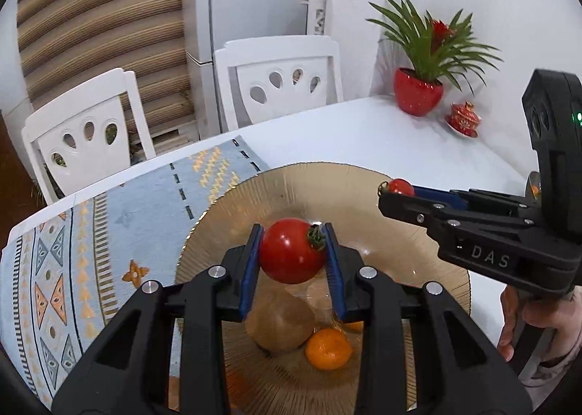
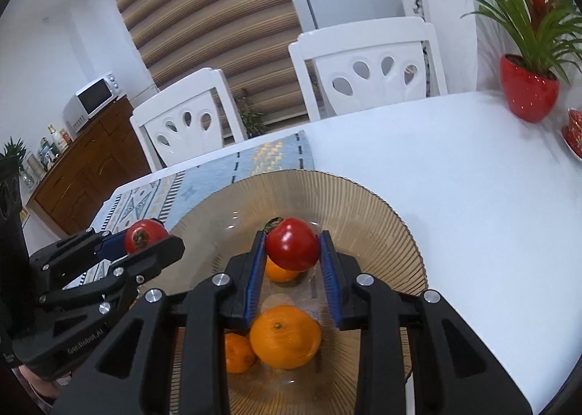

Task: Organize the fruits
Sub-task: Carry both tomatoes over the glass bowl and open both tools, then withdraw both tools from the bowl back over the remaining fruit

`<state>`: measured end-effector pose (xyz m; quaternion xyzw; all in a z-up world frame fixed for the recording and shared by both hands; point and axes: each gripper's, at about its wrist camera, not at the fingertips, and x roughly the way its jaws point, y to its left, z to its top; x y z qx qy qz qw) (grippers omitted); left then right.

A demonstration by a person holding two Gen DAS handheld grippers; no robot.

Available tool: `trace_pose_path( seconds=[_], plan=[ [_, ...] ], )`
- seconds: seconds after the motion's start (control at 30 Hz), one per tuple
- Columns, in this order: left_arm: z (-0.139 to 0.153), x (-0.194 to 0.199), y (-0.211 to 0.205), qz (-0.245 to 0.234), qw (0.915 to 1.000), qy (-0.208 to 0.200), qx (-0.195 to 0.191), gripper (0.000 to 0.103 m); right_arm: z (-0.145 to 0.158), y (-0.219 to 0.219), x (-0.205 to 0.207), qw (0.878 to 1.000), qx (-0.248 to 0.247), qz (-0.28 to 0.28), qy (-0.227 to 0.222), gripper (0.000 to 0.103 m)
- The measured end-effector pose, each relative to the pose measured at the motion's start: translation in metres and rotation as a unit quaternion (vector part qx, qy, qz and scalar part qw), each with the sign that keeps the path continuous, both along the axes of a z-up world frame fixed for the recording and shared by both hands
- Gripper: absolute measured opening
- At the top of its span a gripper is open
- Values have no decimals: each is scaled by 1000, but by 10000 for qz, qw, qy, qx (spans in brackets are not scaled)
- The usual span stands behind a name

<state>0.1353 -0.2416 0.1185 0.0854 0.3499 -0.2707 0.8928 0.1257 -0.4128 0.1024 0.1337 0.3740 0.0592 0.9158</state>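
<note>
Both grippers, left gripper (image 1: 293, 256) and right gripper (image 2: 293, 251), clamped on 1 tomato each above the bowl (image 1: 429, 196) centre; lower close over the oranges (image 2: 285, 336) before releasing, avoiding bruising.

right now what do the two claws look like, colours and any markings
Both are matte black plastic with silver screw heads and blue ribbed pads. The left claw shows "GenRobot.AI" lettering on its side in the right wrist view. The right claw carries "DAS" lettering and a black upright camera housing with a green light. A hand grips its handle; sleeve colour is unclear.
</note>
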Motion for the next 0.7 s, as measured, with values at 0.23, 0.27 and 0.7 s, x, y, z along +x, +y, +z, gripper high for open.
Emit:
trace_pose_path(
  seconds=[0.23,0.27,0.7],
  plan=[
    [-9,7,-11,-118,9998,166,48,32,-6,-7,4,9998,45,-156,115,29],
    [-10,8,-11,-126,9998,179,45,32,-6,-7,3,9998,44,-165,125,29],
    [-19,8,-8,47,9967,204,780,100,-8,-6,0,9993,121,-299,212,98]
  ],
)
